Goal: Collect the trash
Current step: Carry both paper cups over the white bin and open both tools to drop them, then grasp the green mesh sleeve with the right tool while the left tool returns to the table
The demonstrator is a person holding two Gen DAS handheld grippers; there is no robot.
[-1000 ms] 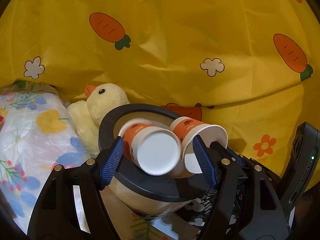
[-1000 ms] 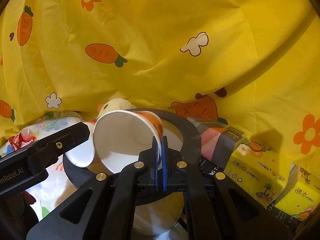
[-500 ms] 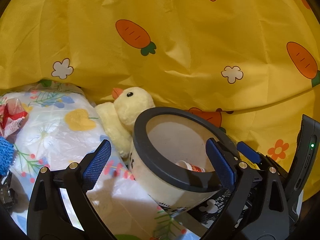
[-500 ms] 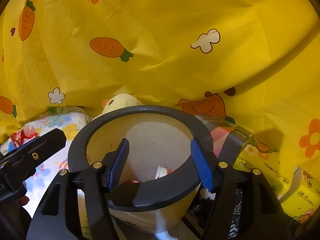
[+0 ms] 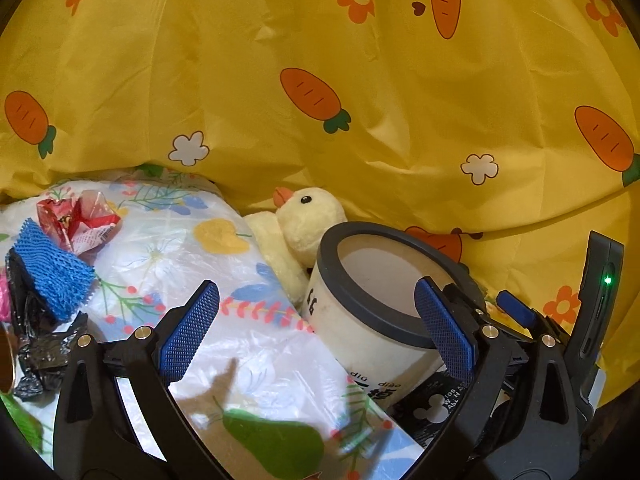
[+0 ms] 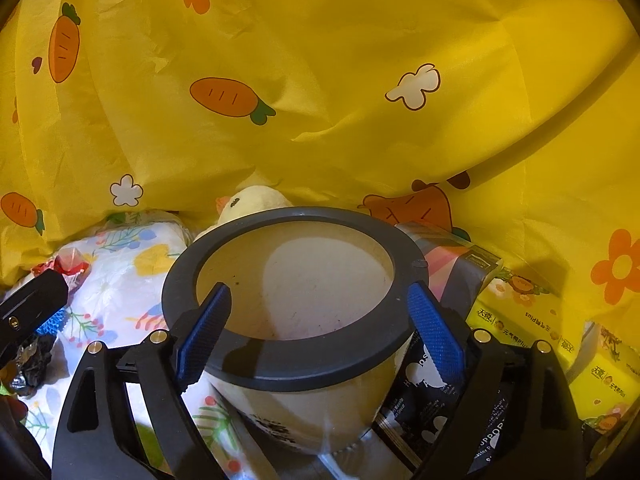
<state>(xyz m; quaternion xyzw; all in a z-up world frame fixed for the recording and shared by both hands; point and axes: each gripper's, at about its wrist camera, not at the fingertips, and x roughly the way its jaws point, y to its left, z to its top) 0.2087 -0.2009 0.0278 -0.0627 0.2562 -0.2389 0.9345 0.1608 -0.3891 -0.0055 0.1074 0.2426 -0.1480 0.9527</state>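
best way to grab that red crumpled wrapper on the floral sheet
Pinch the raised crinkled peak of the red wrapper from above, fingers closing across its thin fold. The blue mesh scrubber crowds its near side, so come straight down with the open left gripper.

One bin (image 6: pixel 304 364), one plush duck (image 5: pixel 308 216)

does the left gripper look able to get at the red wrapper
Probably yes: the left gripper is open and empty, and the red wrapper lies exposed on the floral bag, beside the blue mesh.
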